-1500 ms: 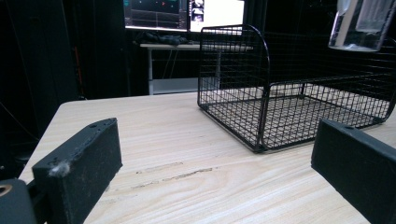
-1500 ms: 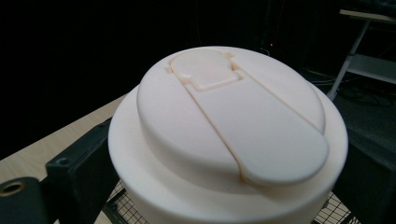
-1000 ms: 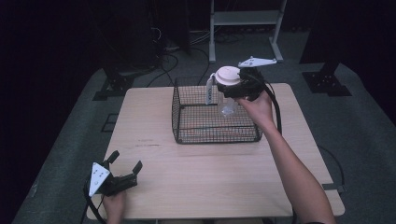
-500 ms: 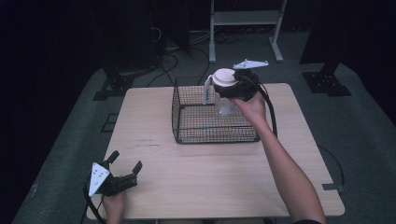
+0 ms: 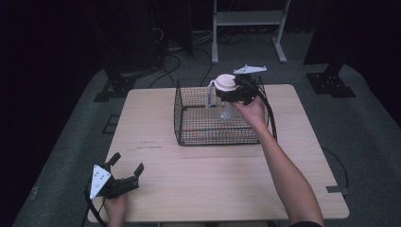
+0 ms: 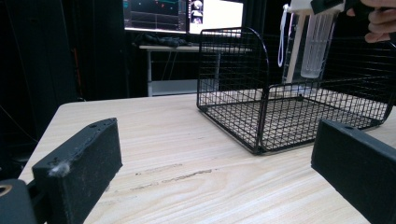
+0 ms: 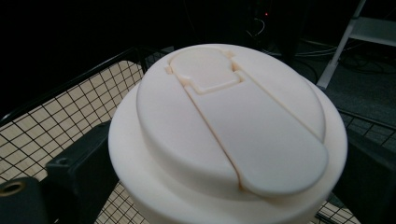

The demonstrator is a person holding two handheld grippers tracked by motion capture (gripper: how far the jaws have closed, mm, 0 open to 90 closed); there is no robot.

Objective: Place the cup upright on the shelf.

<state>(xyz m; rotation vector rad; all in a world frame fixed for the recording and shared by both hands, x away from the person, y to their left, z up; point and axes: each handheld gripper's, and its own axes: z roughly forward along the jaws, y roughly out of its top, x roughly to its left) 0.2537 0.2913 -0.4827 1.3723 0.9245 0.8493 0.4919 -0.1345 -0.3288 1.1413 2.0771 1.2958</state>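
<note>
My right gripper (image 5: 232, 91) clamps its fingers on the bottle (image 5: 225, 97), which has drifted slightly left and now hangs over the wire basket (image 5: 189, 135), upper centre of the high view: ready to lower. My left gripper (image 5: 126, 166) stays open, lower left on the bench (image 5: 213, 179).

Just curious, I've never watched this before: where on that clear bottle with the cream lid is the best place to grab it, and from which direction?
Probably just under the wide cream lid of the bottle, from the side, as the right tool does now: the lid overhangs the jaws, so the upright bottle should not slip down as it hangs over the wire basket.
</note>
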